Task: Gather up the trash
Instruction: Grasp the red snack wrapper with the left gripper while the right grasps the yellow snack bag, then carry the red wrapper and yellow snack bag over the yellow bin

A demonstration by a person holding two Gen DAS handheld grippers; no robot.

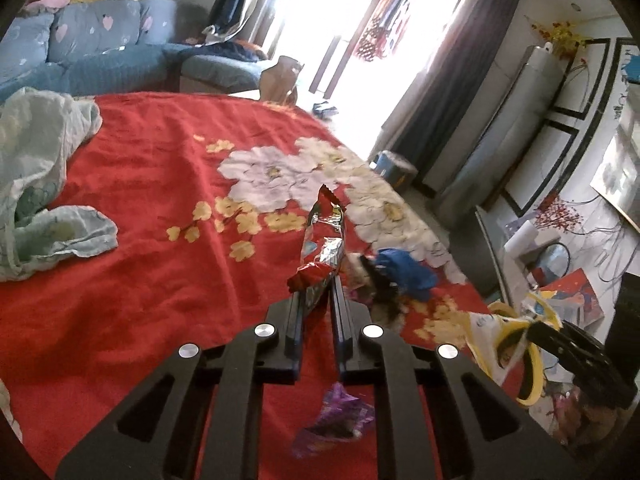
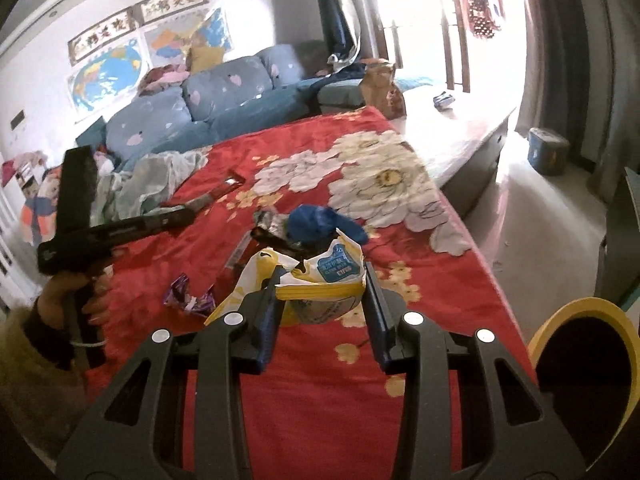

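Note:
My left gripper (image 1: 318, 284) is shut on a red and silver snack wrapper (image 1: 322, 248) and holds it above the red flowered cloth (image 1: 160, 208). My right gripper (image 2: 322, 276) is shut on a white and yellow plastic bag (image 2: 320, 280), which also shows in the left wrist view (image 1: 492, 336). A purple wrapper (image 1: 336, 420) lies on the cloth under the left gripper and shows in the right wrist view (image 2: 188, 296). A blue crumpled item (image 2: 320, 220) and a dark foil wrapper (image 2: 272, 224) lie beyond the bag. The left gripper (image 2: 176, 216) shows at left in the right wrist view.
A yellow-rimmed bin (image 2: 588, 368) stands at the table's right edge. A pale green cloth (image 1: 36, 184) lies at the far left of the table. A red flat packet (image 2: 226, 186) lies mid-table. A blue sofa (image 2: 208, 100) stands behind, a blue box (image 2: 548, 152) on the floor.

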